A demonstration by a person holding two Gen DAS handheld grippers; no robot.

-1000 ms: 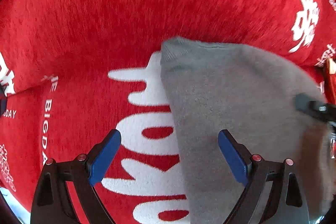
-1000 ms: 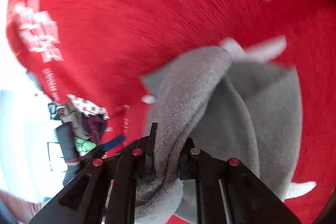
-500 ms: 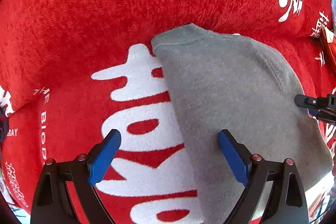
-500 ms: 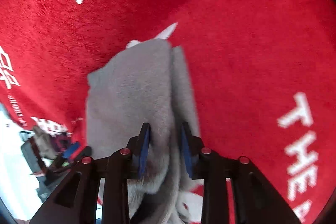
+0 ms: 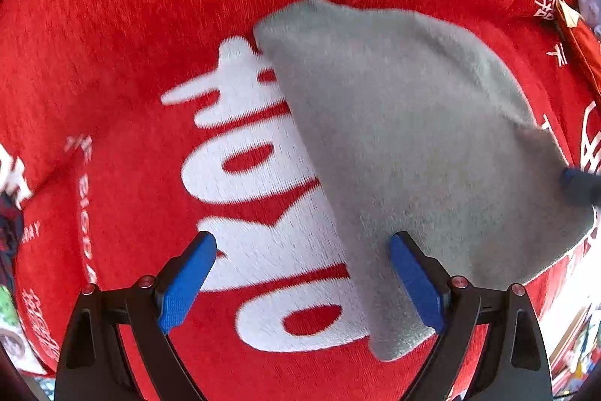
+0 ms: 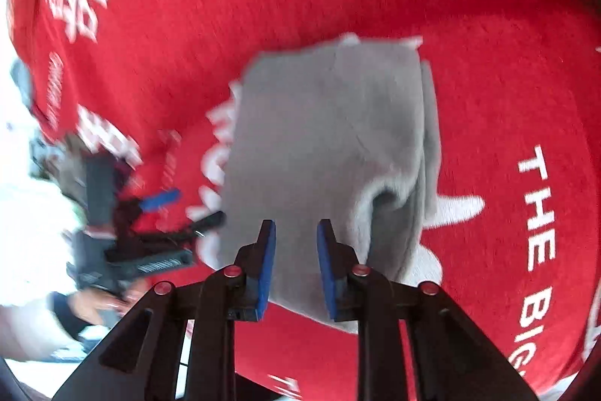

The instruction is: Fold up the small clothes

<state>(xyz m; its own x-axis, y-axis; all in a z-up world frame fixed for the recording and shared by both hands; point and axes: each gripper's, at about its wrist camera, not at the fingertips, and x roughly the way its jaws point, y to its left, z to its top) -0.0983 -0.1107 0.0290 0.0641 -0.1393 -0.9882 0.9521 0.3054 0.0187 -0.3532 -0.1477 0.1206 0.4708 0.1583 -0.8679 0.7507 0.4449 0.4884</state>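
Note:
A small grey fleece garment [image 5: 413, 145] lies folded over on a red blanket [image 5: 150, 25] with white lettering. My left gripper [image 5: 300, 273] is wide open just above the garment's near left edge, its right pad over the grey cloth. My right gripper [image 6: 295, 250] is partly open and empty, just above the garment [image 6: 330, 138], which shows a raised fold on its right side. The left gripper also shows in the right wrist view [image 6: 161, 213], at the garment's left edge. A tip of the right gripper [image 5: 578, 179] shows at the right edge of the left wrist view.
The red blanket [image 6: 488, 100] covers the whole work surface. A red and gold object [image 5: 578, 36] lies at the far right edge. Bright clutter [image 6: 22, 213] lies beyond the blanket's left edge. A hand [image 6: 101, 299] holds the left gripper.
My right gripper, shut on a bunched fold of the grey garment a second ago, has opened and let it go; the garment now lies flat. My left gripper stayed open and drew back slightly.

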